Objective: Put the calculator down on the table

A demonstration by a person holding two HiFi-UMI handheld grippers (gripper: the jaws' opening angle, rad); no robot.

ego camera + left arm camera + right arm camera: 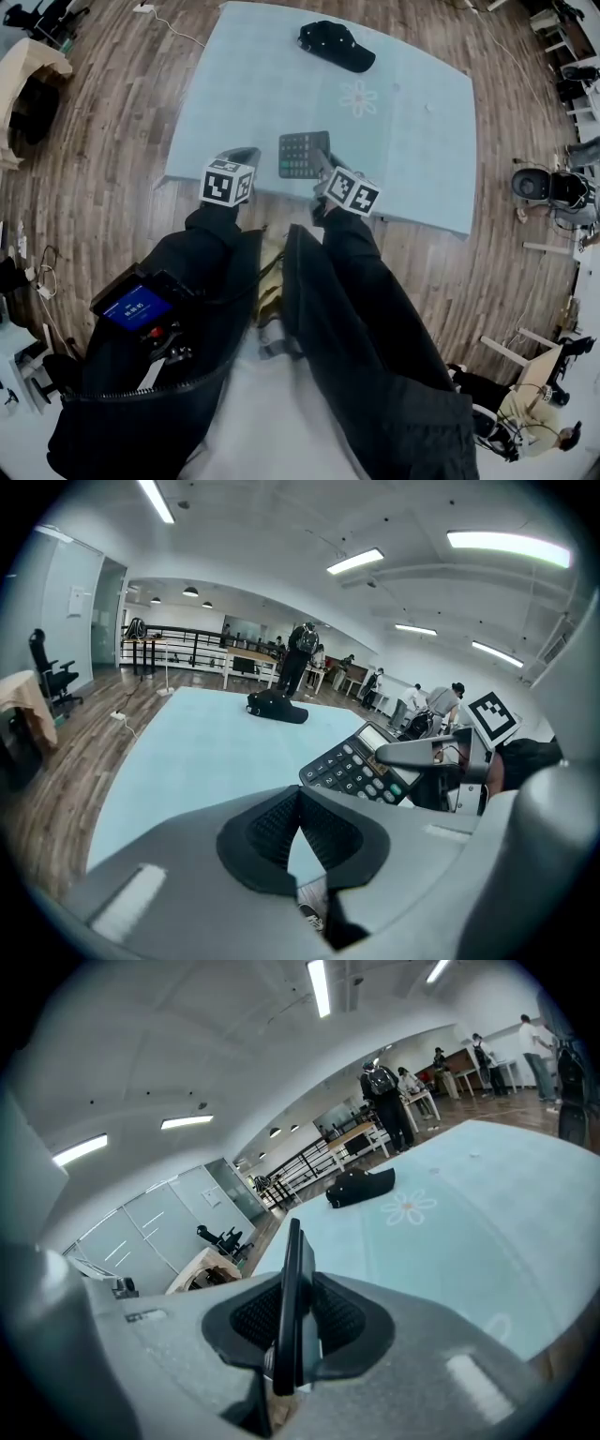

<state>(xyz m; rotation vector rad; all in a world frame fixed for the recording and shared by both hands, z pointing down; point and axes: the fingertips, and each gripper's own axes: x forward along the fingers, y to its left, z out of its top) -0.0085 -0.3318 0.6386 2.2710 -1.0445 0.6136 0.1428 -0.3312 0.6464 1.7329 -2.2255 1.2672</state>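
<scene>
The dark calculator (303,153) with its rows of keys hangs over the near edge of the pale blue table (253,84). My right gripper (323,162) is shut on its right side. In the right gripper view the calculator (293,1307) stands edge-on, clamped between the pads. The left gripper view shows the calculator (361,766) face up and tilted, with the right gripper (422,752) gripping it. My left gripper (246,156) sits just left of the calculator, apart from it. Its pads (272,827) meet at the tips with nothing between them.
A black cap (336,45) lies at the table's far side, with a printed flower (359,97) nearer the middle. My dark-sleeved arms and a handheld device (141,307) fill the near foreground. Wooden floor surrounds the table, with chairs and people further off.
</scene>
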